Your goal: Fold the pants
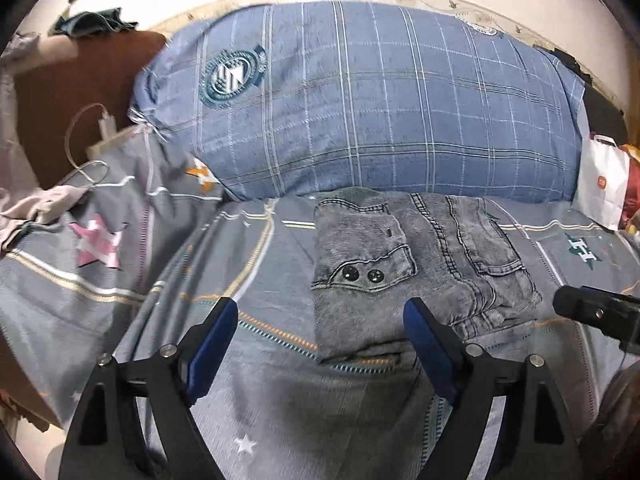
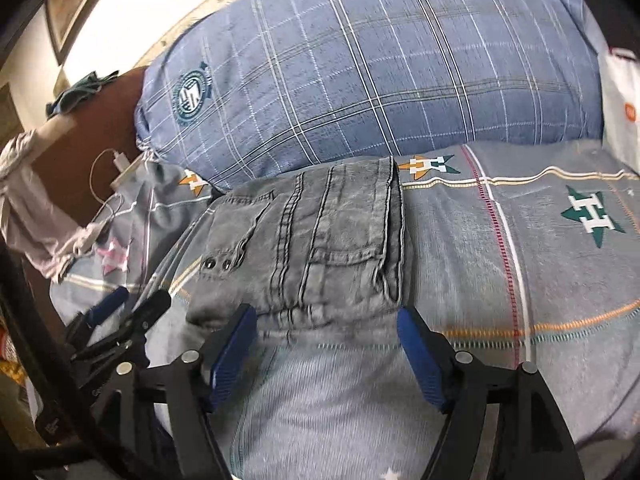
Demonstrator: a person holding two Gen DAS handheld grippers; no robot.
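- Lying folded into a compact bundle on the grey bedsheet with star prints (image 1: 248, 400), the grey washed-denim pants (image 1: 400, 264) rest just in front of a large blue plaid pillow (image 1: 360, 100), a pocket flap with two dark snap buttons facing up.
- From the left wrist view, the left gripper (image 1: 320, 320) hangs above the sheet with its blue-padded jaws spread wide; its right pad overlaps the near edge of the pants in the picture, and nothing is pinched between the pads.
- From the right wrist view, the right gripper (image 2: 326, 328) has its jaws apart as well, poised over the near edge of the folded bundle and gripping nothing.
- Beside the pillow on the left stands a brown wooden headboard (image 1: 72, 96) with a white charger cable (image 1: 86, 140) trailing onto the sheet.
- At the right edge sits a white paper bag (image 1: 600, 184), just beside the pillow.
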